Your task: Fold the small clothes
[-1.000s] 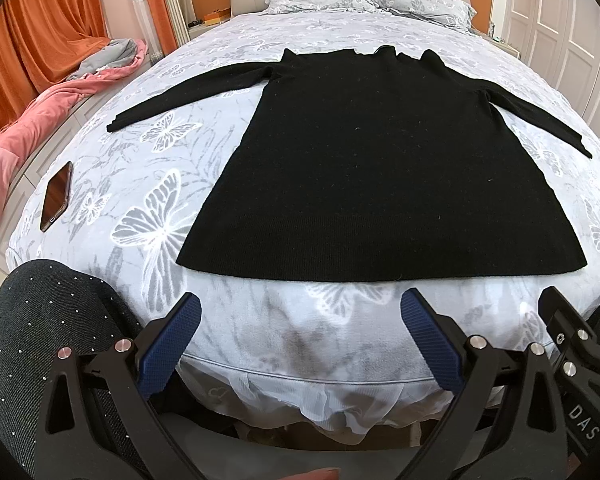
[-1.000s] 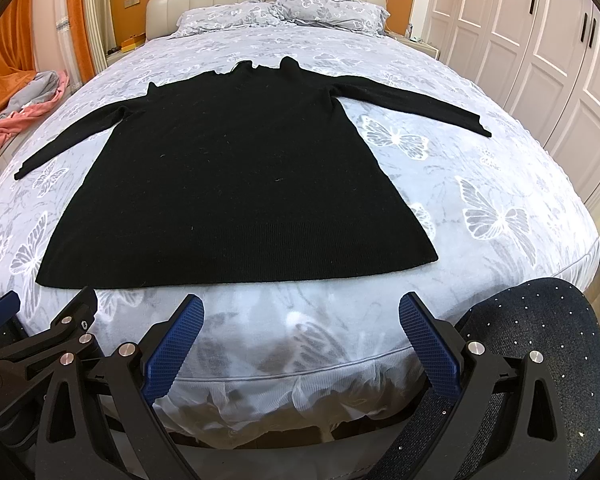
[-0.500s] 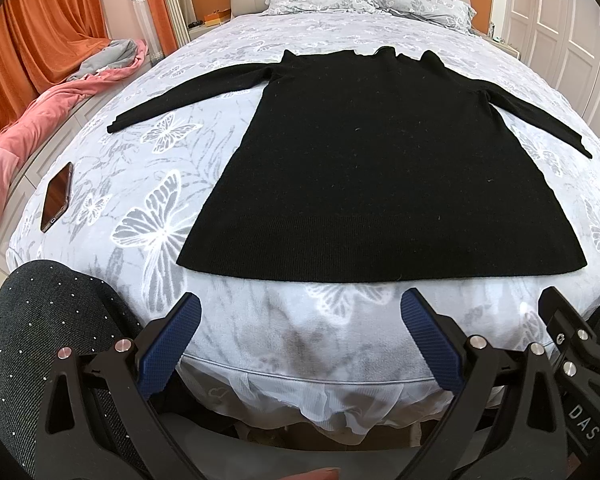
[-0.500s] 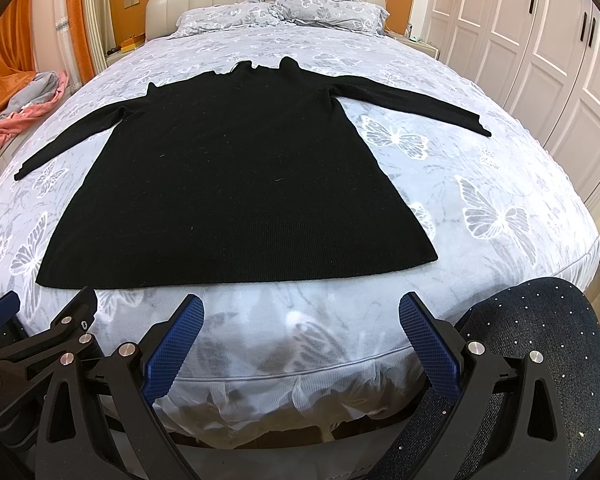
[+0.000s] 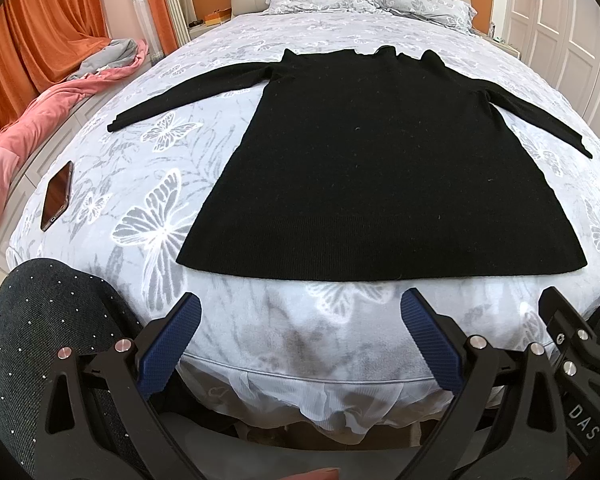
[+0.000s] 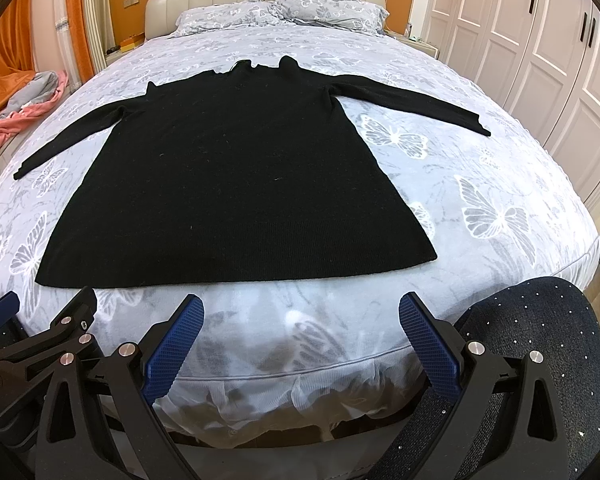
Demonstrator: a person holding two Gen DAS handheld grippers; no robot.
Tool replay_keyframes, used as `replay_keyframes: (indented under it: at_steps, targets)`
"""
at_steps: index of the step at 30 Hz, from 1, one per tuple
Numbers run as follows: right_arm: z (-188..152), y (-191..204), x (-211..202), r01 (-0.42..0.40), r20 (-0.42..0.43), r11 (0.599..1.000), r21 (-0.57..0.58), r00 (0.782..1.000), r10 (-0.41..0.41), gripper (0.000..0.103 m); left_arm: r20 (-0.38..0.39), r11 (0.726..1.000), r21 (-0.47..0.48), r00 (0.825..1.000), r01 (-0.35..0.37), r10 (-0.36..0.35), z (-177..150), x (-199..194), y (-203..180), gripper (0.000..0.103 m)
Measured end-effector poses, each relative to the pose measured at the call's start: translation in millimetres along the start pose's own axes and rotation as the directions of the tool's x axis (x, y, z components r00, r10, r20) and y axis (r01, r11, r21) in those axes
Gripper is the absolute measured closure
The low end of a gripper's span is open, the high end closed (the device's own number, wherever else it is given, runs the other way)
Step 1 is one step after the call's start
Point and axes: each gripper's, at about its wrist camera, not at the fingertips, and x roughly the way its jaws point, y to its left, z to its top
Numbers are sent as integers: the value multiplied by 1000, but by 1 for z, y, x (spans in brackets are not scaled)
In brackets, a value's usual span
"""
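A black long-sleeved knit dress (image 5: 380, 168) lies flat on the bed, hem toward me, both sleeves spread out to the sides; it also shows in the right wrist view (image 6: 236, 184). My left gripper (image 5: 300, 312) is open and empty, held off the foot of the bed, short of the hem. My right gripper (image 6: 301, 312) is open and empty, also off the foot of the bed below the hem. The right gripper's body shows at the right edge of the left wrist view (image 5: 580, 352).
The bed (image 5: 284, 320) has a grey butterfly-print cover and pillows (image 6: 284, 8) at the headboard. A phone (image 5: 57, 196) lies on the bed's left side. Pink and grey clothes (image 5: 40, 108) lie left of the bed. My knees (image 5: 40, 340) are at the foot. White wardrobes (image 6: 540, 40) stand right.
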Motion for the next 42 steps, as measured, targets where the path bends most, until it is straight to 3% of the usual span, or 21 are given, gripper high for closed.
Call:
replay_keyframes:
  at_steps: [23,26,29,32,36,40,41,42]
  targets:
    - [2,0,0,-8,-13,1000,7,1000,8,6,-9,1000,-6,1000,-3,2,0,0,0,5]
    - [11,-2,2,-66,-22,998,5,998,66,6,-59,999,-22,997,40,-41,10,4,4,5]
    - [33,-9,3,-132,10,991,-2,991,132,6,-63,987,-125,992,105,-113,31,4,22,5]
    - [72,-38,14,-162,62,987,20,985,160,6,3,974,-192,993,117,-118,53,0,38,5]
    - [135,-100,63,-118,45,985,122,993,114,6,-13,964,-220,988,148,-155,84,14,50,5]
    - [195,-207,139,-71,11,918,391,997,73,8,-28,959,-254,990,127,-139,104,31,52,5]
    - [206,-228,153,-52,11,897,439,999,53,11,-20,960,-254,991,119,-129,110,34,51,5]
    - [217,-248,167,-35,8,878,478,999,36,22,-10,961,-253,993,115,-122,114,37,49,5]
